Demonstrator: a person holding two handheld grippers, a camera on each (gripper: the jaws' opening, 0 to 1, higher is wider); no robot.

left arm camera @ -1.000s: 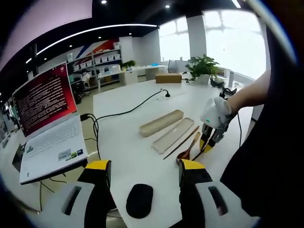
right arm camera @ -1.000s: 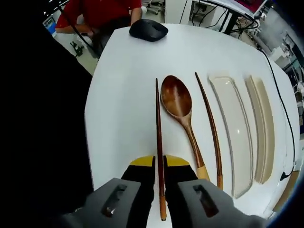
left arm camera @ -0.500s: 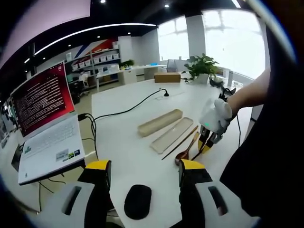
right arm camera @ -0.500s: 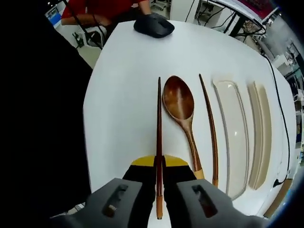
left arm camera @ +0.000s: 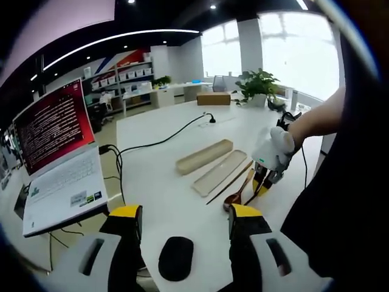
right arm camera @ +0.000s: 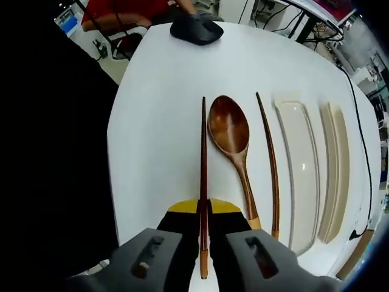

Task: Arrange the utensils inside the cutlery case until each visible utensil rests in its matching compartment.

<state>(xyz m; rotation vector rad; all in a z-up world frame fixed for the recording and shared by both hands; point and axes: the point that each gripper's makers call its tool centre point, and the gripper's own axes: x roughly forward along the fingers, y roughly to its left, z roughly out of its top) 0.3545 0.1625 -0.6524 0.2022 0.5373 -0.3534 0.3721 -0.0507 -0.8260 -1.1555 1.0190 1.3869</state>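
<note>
Right gripper (right arm camera: 203, 210) clamped on one chopstick (right arm camera: 203, 158), near its light end, stick running forward over white table (right arm camera: 158, 109). Beside it, wooden spoon (right arm camera: 230, 131) flat on the table, then second chopstick (right arm camera: 269, 158), then shallow lid (right arm camera: 301, 164) and deeper case tray (right arm camera: 340, 170), all side by side. Black mouse (right arm camera: 196, 29) at far table edge. Left gripper (left arm camera: 182, 213) held wide, holding nothing, near mouse (left arm camera: 175, 258). Laptop (left arm camera: 58, 158) open at table's side, black cable (left arm camera: 164, 141) trailing across. Beyond: potted plant (left arm camera: 260, 85), cardboard box (left arm camera: 214, 98), bright windows (left arm camera: 298, 55), shelving (left arm camera: 121, 79).
</note>
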